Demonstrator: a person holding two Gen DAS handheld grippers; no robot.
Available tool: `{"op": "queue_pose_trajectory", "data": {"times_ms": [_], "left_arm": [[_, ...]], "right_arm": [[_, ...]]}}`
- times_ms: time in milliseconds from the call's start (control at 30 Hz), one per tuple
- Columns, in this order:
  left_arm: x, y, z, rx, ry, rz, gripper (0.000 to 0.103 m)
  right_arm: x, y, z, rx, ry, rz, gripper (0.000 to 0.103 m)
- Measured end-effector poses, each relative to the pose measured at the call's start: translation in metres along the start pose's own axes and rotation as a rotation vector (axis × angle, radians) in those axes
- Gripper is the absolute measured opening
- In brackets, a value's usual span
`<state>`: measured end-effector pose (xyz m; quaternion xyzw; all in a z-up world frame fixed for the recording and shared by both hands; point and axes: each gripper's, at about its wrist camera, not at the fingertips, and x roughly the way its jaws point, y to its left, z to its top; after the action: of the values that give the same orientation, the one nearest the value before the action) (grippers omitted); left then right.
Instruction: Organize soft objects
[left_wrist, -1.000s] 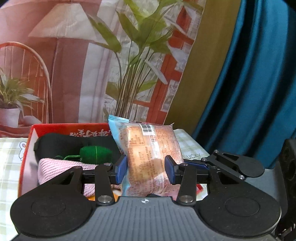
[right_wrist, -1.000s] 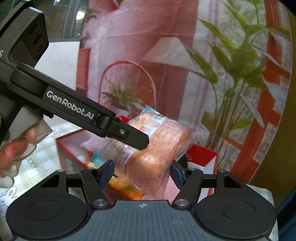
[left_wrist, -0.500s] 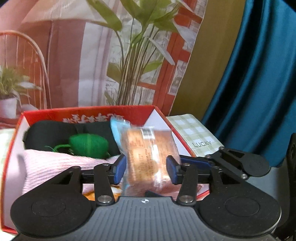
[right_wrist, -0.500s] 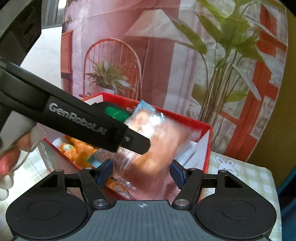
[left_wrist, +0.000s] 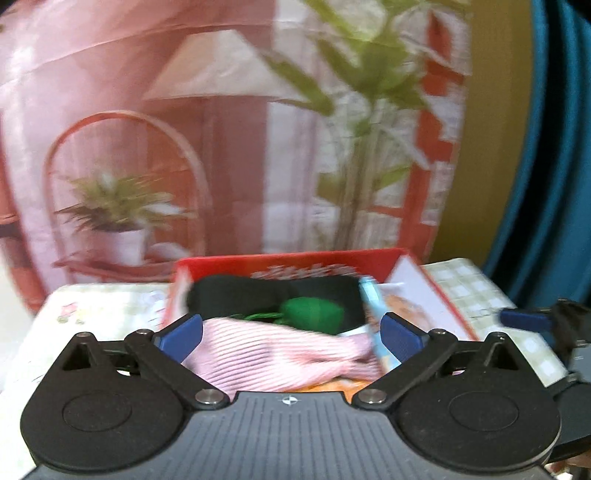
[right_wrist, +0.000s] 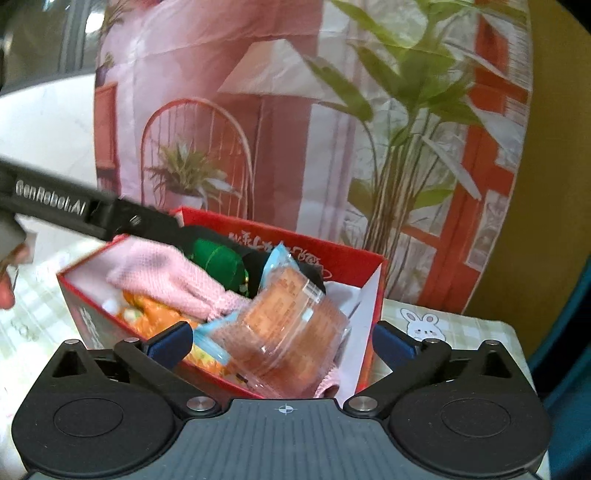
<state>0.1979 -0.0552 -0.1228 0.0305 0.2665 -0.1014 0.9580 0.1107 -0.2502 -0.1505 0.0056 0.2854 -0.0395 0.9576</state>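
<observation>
Packaged bread (right_wrist: 291, 325) in a clear wrapper with blue sealed ends lies tilted inside the red box (right_wrist: 354, 258), propped against the white flap (right_wrist: 360, 328) at the box's 3 o'clock side; no finger touches it. Seen from the right wrist camera, the right gripper (right_wrist: 282, 341) stands with its jaws spread wide, the blue pads flanking the bread with clear gaps on both sides, holding nothing. Beside the bread, toward 10 o'clock, a pink knitted cloth (right_wrist: 166, 284) drapes across the box, with a green soft ball (right_wrist: 218, 262) and a black fabric item (right_wrist: 269, 266) behind it toward 12 o'clock, and an orange soft item (right_wrist: 147, 317) beneath the cloth at the near wall. The left gripper's black arm (right_wrist: 88, 214), printed with white lettering, reaches in from 9 o'clock over the box's far corner.

From the left wrist camera, motion-blurred, the left gripper (left_wrist: 291, 336) also has its jaws wide apart and empty, poised over the pink knitted cloth (left_wrist: 280, 358). The green soft ball (left_wrist: 310, 310) and black fabric item (left_wrist: 258, 291) sit beyond it, the bread (left_wrist: 402, 306) just visible at 2 o'clock against the box wall (left_wrist: 325, 258). The box rests on a pale checked tablecloth (right_wrist: 461, 328) bearing a rabbit print, before a printed backdrop (right_wrist: 295, 110) of a lamp and plants
</observation>
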Motion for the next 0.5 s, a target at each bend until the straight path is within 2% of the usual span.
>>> {"op": "queue_pose_trajectory", "data": {"times_ms": [100, 300, 500], "left_arm": [[-0.014, 0.012, -0.001, -0.020, -0.028, 0.032, 0.103], [-0.048, 0.025, 0.003, -0.021, -0.064, 0.145, 0.103], [-0.095, 0.033, 0.011, -0.037, -0.095, 0.160, 0.103]], "right_arm": [[-0.012, -0.001, 0.008, 0.060, -0.024, -0.027, 0.103], [-0.040, 0.002, 0.027, 0.173, -0.073, -0.068, 0.103], [-0.073, 0.016, 0.047, 0.193, -0.134, -0.087, 0.103]]}}
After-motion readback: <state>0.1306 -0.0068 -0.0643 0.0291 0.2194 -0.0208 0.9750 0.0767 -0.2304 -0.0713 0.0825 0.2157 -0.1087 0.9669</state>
